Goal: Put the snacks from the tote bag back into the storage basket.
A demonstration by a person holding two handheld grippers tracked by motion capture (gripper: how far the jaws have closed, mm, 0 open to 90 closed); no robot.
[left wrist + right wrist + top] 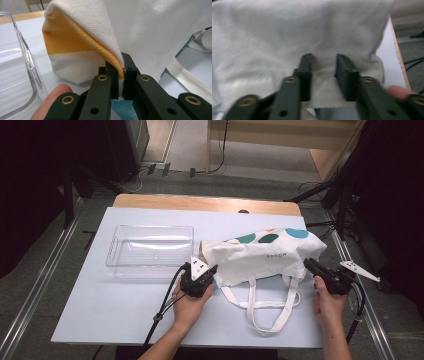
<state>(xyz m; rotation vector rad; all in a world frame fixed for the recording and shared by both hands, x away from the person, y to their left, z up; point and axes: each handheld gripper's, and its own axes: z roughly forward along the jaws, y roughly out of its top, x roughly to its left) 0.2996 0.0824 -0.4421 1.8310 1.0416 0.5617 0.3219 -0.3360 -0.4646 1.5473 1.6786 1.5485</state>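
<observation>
The white tote bag (262, 254) lies on its side on the worktop (100, 310), just right of the clear plastic tray (150, 251), handles trailing toward the person; it seems held at both ends so it can be lifted or spread; the left gripper (207, 272) has its fingers (110, 75) pressed together on the bag's yellow-lined edge; the right gripper (310, 265) has its fingers (305, 67) spread, cloth lying between them, apparently not yet pinched.

The tote bag (297, 32) is blurred in the right gripper view and runs past its top and left edges. The clear tray (17, 82) is cut off by the left gripper view's left edge. The bag's printed word (274, 255) is too small to read.
</observation>
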